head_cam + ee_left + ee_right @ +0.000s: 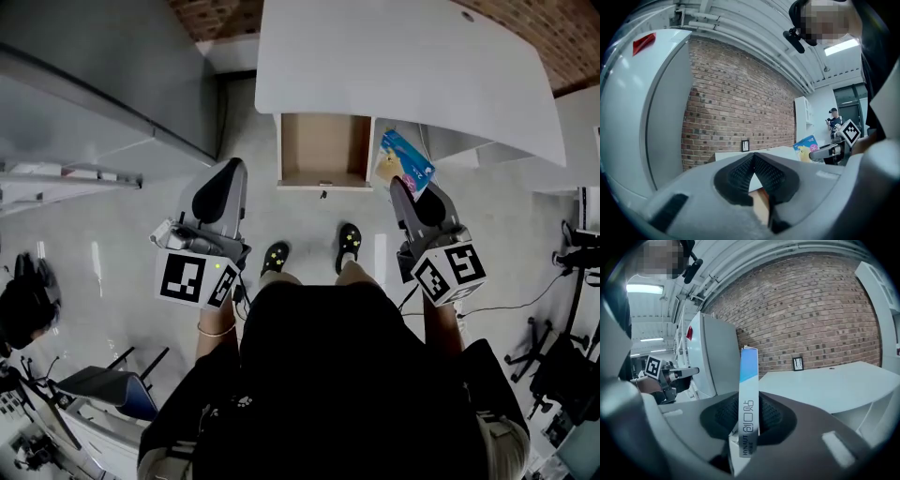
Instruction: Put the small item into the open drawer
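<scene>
The small item is a flat blue and yellow box (pixel 406 161). My right gripper (pixel 398 186) is shut on it and holds it up just right of the open drawer (pixel 323 141), near the desk's front edge. In the right gripper view the box (pixel 749 390) stands edge-on and upright between the pads. The drawer hangs under the white desk (pixel 394 56); its brown inside shows nothing in it. My left gripper (pixel 231 169) is left of the drawer, above the floor, and its tips (pixel 753 158) meet with nothing between them. The left gripper view also shows the box (pixel 806 147).
A tall grey-white cabinet (pixel 94 84) stands at the left, close to the desk's corner. The person's feet (pixel 309 248) are on the pale floor before the drawer. A chair (pixel 108 386) is at the lower left, and cables and chair legs (pixel 544 328) at the right.
</scene>
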`<move>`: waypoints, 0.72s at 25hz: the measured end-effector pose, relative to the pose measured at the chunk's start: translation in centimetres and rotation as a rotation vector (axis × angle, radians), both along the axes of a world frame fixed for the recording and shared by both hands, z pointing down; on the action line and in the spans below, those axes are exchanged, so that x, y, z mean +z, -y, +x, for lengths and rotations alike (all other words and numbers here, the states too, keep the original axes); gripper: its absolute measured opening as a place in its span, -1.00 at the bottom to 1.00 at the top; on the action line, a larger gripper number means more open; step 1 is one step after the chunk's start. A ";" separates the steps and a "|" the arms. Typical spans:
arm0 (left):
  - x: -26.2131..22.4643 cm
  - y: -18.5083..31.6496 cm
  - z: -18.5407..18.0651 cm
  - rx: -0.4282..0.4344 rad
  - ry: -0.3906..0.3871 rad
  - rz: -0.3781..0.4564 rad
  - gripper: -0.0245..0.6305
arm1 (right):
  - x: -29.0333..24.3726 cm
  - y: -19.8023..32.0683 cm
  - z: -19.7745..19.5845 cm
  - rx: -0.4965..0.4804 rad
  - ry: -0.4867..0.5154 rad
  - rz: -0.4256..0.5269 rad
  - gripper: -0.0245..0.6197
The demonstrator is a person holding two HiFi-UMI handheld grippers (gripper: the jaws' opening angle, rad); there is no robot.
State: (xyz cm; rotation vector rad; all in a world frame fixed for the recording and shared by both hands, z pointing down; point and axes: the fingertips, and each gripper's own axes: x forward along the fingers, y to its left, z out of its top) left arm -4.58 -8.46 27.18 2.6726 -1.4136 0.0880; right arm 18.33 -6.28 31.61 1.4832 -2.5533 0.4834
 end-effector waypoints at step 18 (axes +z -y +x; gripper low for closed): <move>1.9 -1.8 4.6 -0.289 0.026 -0.032 -0.93 | 2.8 3.6 3.7 -0.361 -0.060 -0.024 -0.66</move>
